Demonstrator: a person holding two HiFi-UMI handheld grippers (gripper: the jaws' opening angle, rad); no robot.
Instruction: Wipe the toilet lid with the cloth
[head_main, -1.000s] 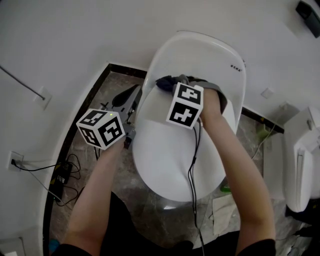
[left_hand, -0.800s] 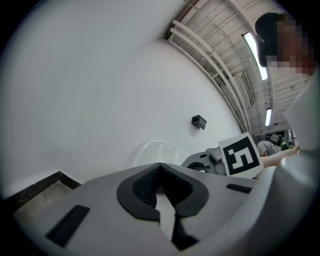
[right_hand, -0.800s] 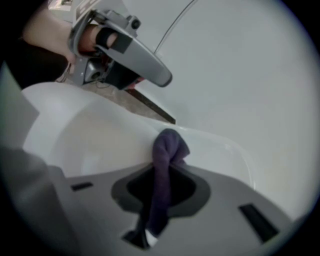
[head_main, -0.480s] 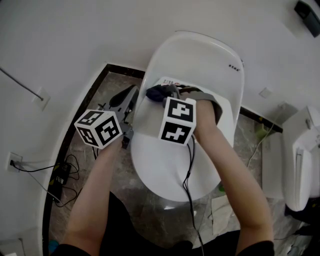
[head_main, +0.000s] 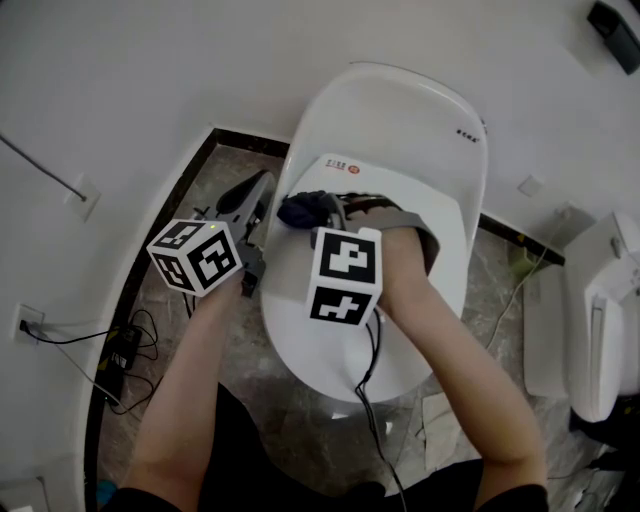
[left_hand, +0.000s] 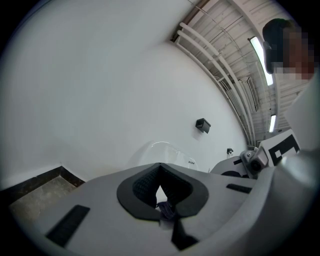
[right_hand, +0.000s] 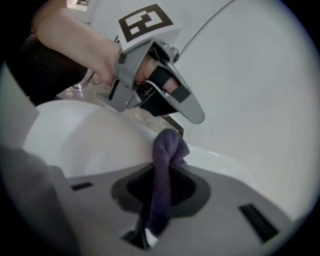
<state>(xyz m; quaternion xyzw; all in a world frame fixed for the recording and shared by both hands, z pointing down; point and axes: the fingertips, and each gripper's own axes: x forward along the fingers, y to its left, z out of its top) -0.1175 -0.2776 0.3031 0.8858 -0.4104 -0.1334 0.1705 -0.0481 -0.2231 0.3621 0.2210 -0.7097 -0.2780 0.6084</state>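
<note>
Right tongs (right_hand: 159, 197) are pinching the purple cloth (right_hand: 167, 150), which is lying against the far end of the white toilet lid (head_main: 330, 330). Left tongs (left_hand: 161, 197), pressed together, are hovering just beside the lid's left edge.

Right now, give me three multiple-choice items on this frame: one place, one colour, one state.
1. The left gripper is: A on the lid; B on the tank; C left of the toilet lid, off it.
2. The cloth is: A dark purple; B white; C yellow.
3. The right gripper has its jaws: A open, empty; B shut on the cloth; C shut, empty.
Key: C, the head view shows it over the floor; A, purple in the right gripper view; B, the cloth runs between the jaws.
</note>
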